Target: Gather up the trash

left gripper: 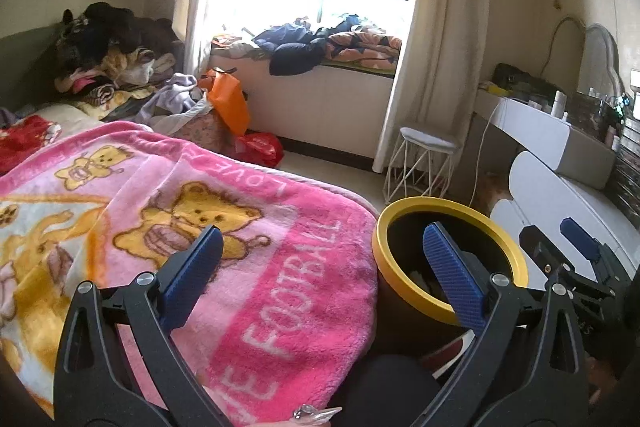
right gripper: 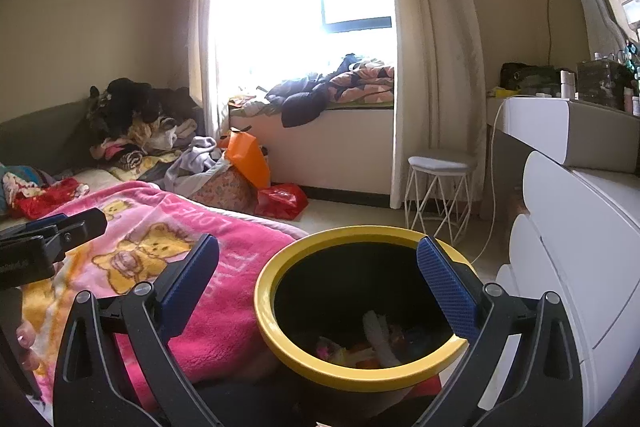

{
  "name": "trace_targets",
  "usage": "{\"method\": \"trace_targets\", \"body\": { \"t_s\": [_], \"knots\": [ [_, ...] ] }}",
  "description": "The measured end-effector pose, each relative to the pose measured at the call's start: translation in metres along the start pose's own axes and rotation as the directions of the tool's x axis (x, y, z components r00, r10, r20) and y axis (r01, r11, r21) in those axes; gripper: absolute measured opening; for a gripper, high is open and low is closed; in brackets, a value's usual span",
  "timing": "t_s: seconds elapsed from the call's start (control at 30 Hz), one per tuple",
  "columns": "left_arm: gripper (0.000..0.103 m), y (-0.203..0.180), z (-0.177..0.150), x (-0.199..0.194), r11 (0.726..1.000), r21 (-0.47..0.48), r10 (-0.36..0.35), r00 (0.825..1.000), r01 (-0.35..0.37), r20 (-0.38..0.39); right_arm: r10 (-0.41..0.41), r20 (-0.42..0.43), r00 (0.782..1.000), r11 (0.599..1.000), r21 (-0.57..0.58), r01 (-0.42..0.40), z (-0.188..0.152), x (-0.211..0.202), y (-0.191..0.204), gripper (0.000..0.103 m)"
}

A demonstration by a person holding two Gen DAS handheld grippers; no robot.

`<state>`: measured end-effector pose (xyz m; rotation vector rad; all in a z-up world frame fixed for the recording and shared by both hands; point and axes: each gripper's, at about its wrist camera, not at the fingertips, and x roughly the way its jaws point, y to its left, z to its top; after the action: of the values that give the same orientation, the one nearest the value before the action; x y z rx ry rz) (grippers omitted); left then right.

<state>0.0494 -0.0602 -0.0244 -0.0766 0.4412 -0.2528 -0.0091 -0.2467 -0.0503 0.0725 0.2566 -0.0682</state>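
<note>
Both grippers' jaws spread wide, empty, yellow-rimmed black bin [right gripper: 362, 311] holding mixed trash [right gripper: 376, 341]

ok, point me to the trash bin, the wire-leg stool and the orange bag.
trash bin [right gripper: 267, 311]: right wrist view, left side of its yellow rim.
wire-leg stool [right gripper: 442, 163]: right wrist view, white seat top.
orange bag [left gripper: 232, 103]: left wrist view, middle of its front face.
</note>
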Motion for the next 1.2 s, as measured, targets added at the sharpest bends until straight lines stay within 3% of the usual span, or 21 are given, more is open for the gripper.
{"method": "trace_targets", "body": {
  "t_s": [1.2],
  "knots": [
    [0.092, -0.0031, -0.0008, -0.0014, 1.000, -0.001, 0.001, 1.000, -0.001, -0.004, -0.018, 0.004, 1.000, 1.000, 0.003, 0.018, -0.0035, 0.0013, -0.0035, 0.097]
  ]
}}
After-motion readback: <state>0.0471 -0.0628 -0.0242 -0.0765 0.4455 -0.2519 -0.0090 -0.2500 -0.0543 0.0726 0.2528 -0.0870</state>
